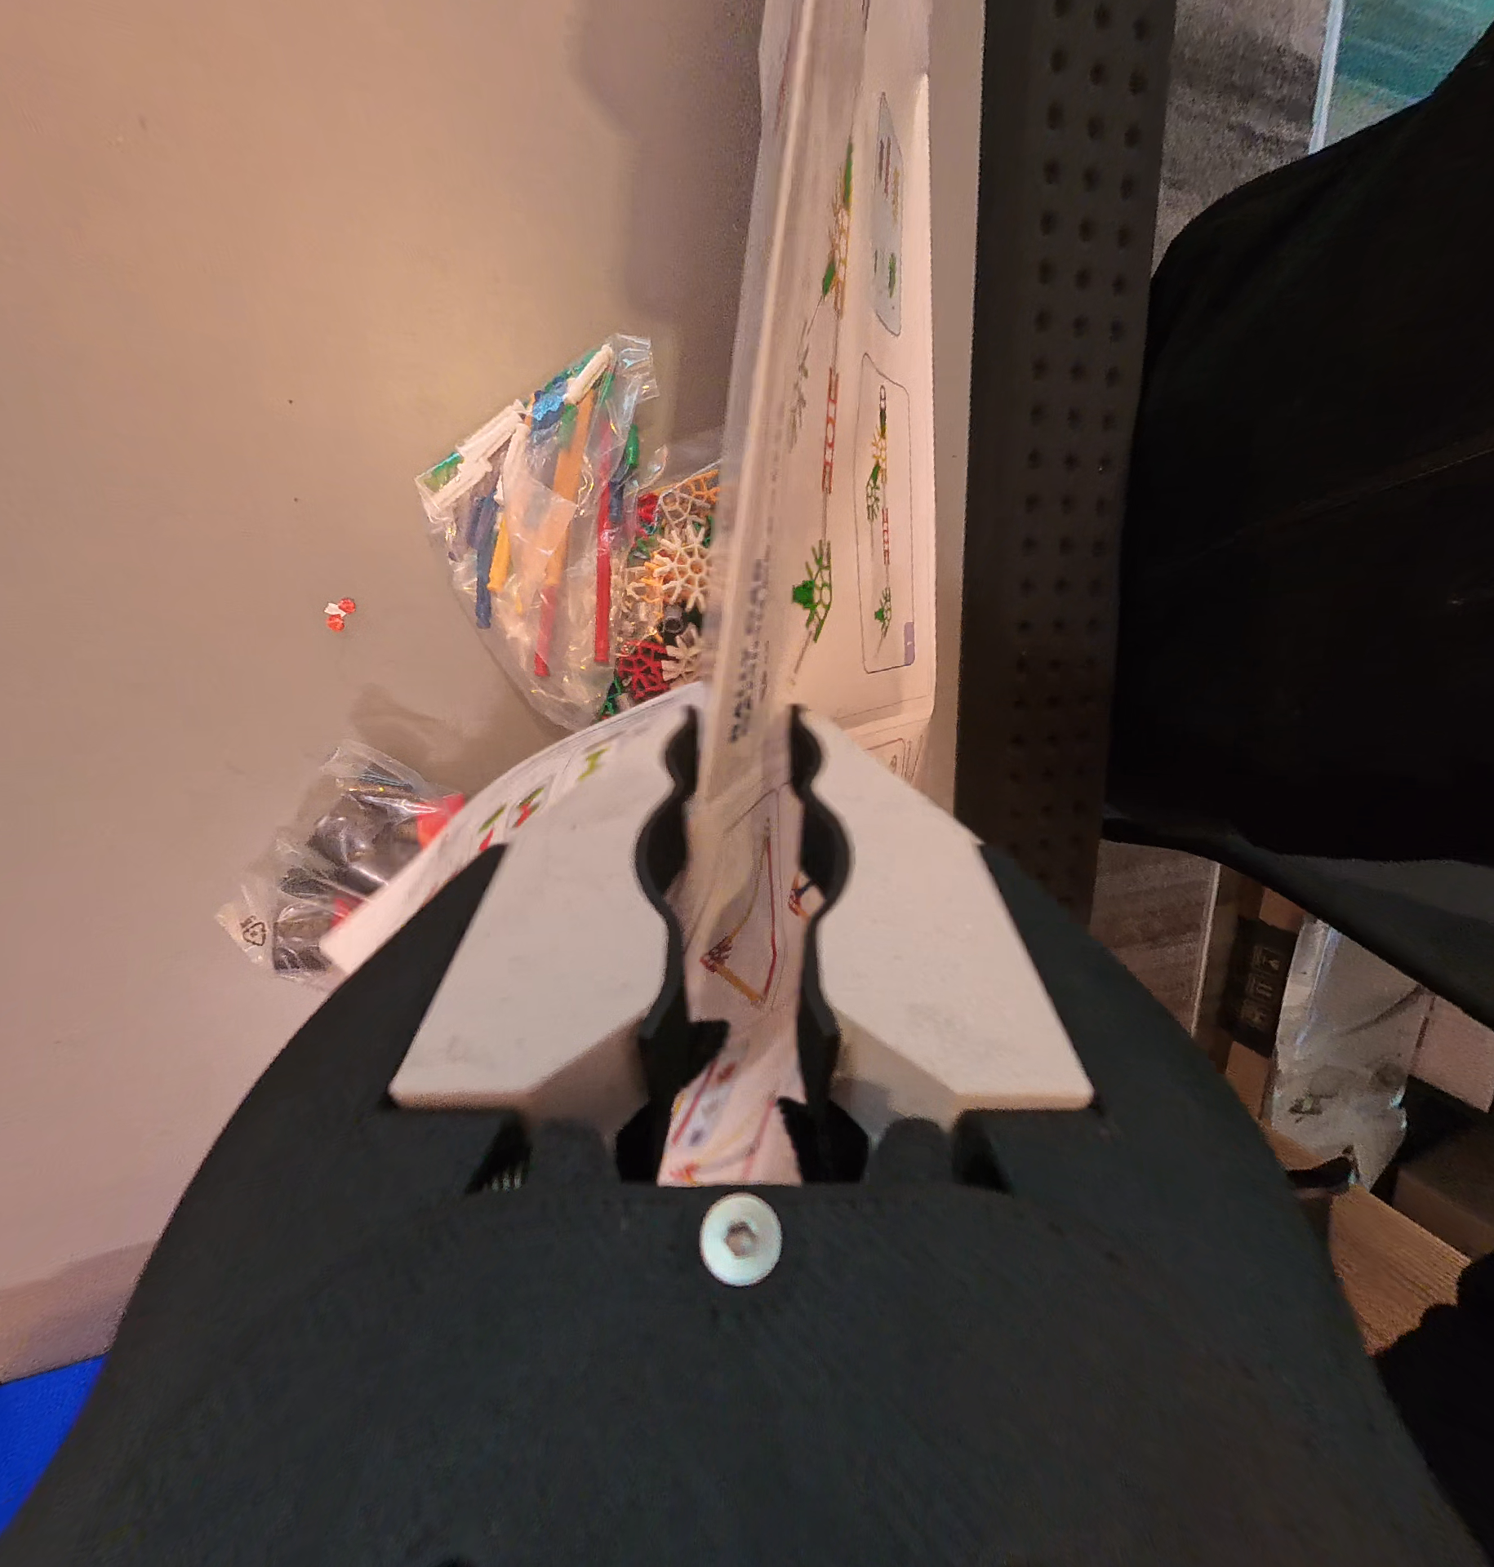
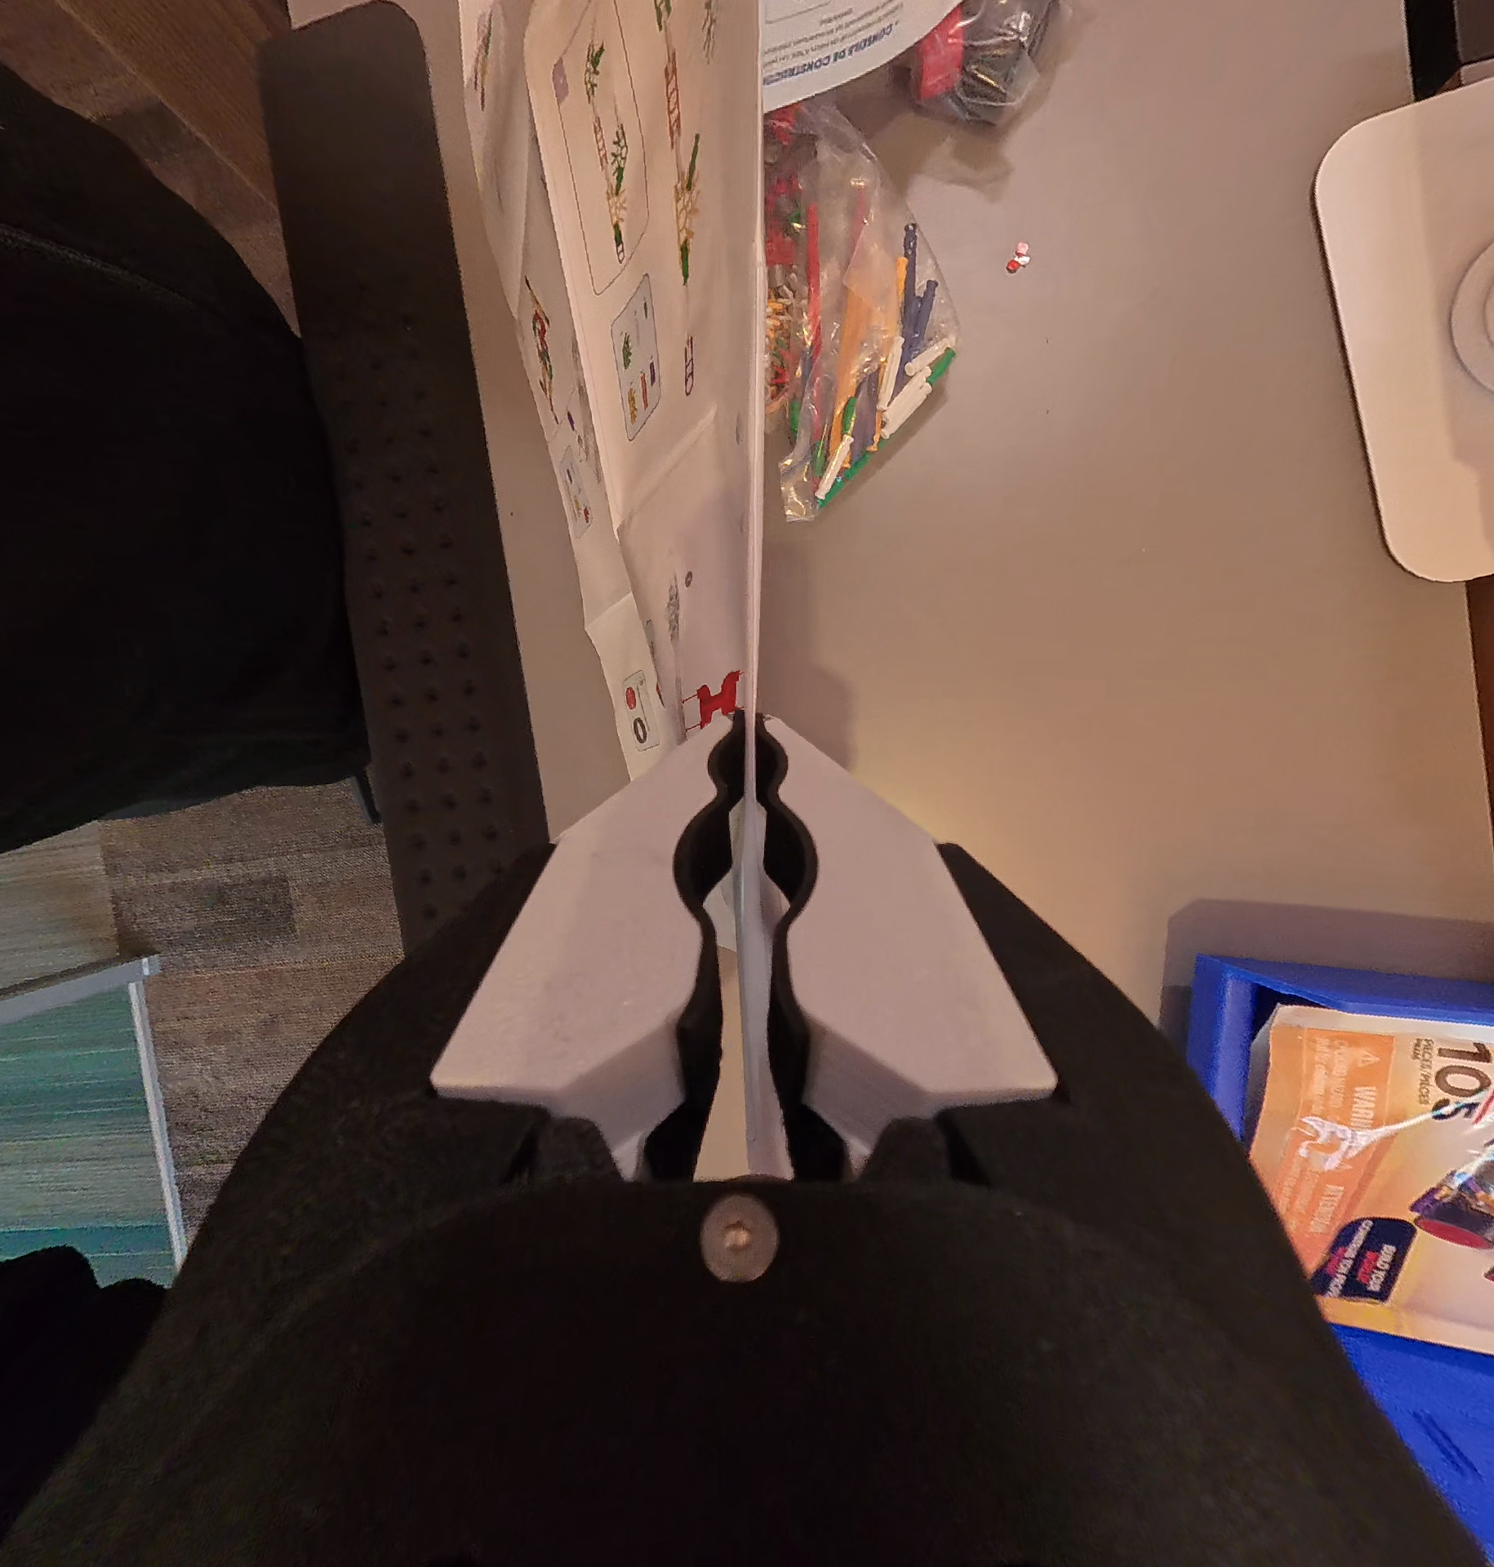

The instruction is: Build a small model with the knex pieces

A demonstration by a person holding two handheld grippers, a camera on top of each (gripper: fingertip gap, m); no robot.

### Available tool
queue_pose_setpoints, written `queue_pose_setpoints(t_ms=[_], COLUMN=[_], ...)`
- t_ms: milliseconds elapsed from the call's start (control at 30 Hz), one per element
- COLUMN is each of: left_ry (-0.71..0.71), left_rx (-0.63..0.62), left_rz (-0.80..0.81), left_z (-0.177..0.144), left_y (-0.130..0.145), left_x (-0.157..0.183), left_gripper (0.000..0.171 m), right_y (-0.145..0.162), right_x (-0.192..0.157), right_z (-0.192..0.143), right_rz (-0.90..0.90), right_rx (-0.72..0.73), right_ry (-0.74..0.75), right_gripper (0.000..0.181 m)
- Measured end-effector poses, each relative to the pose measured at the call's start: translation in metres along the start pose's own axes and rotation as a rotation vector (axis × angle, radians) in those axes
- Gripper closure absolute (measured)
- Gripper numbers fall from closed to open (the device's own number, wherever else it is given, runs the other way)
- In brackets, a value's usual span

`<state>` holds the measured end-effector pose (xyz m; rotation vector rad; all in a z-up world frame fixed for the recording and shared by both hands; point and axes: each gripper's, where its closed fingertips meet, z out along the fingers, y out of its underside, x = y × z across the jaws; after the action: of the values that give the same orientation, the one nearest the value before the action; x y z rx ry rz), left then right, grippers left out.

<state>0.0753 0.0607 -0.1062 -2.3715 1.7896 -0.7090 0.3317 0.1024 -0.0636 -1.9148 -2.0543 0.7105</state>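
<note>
Sheet [image 1: 820,441] of printed building instructions is held off the table [image 1: 218,339] by both grippers, each closed on a different edge. In the left wrist view, the left gripper [image 1: 742,729] has its jaws drawn narrow on the paper, which passes between the black wavy pads [image 1: 671,848] and rises edge-on toward the top centre of the frame, with a further part of the sheet curling out at the lower left of the fingers. In the right wrist view, the right gripper [image 2: 750,721] is likewise clamped on the sheet [image 2: 642,254], which runs as a thin white line from between the fingers [image 2: 879,975] straight up the middle of the frame, its printed face turned to the left. Behind the sheet on the beige table [image 2: 1108,593], a clear bag [image 1: 548,526] of coloured rods lies at centre of the left view and at upper centre of the right view [image 2: 862,365]. A second bag [image 1: 336,873] of dark parts sits at left centre of the left view, partly under the paper. A tiny red piece [image 1: 340,614] lies alone, well apart from the bags. A black perforated chair back [image 1: 1057,424] stands at the right of the left view. In the right view, a blue bin [image 2: 1219,1017] at lower right holds an orange packet [image 2: 1388,1170], and a white stand base [image 2: 1422,339] occupies the upper right.
</note>
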Motion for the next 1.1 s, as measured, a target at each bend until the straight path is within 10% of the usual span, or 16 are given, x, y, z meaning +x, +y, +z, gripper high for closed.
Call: queue_pose_setpoints(t_ms=[200, 433, 600, 700, 800, 1100], left_ry=[0.032, 0.044, -0.006, -0.038, -0.027, -0.096], left_rx=[-0.025, -0.047, -0.013, -0.056, -0.059, -0.092], left_rz=[-0.048, -0.060, -0.061, -0.120, -0.123, -0.187], left_z=[-0.002, 0.000, -0.007, -0.008, -0.005, 0.008], left_y=[0.019, 0.039, 0.037, 0.052, 0.061, 0.072], left_x=[0.006, 0.010, -0.003, -0.019, -0.025, -0.067], left_gripper=[0.122, 0.171, 0.171, 0.137, 0.169, 0.171], right_y=[0.005, 0.011, 0.014, 0.019, 0.021, 0.032], right_x=[0.001, 0.004, 0.013, 0.025, 0.035, 0.096], right_z=[0.001, 0.005, 0.010, 0.013, 0.018, 0.052], right_rz=[0.010, 0.042, 0.077, 0.112, 0.147, 0.232], right_rx=[-0.018, -0.008, 0.001, -0.004, 0.014, -0.040], right_ry=[0.004, -0.007, -0.014, 0.000, -0.001, 0.133], right_gripper=[0.181, 0.181, 0.181, 0.181, 0.181, 0.179])
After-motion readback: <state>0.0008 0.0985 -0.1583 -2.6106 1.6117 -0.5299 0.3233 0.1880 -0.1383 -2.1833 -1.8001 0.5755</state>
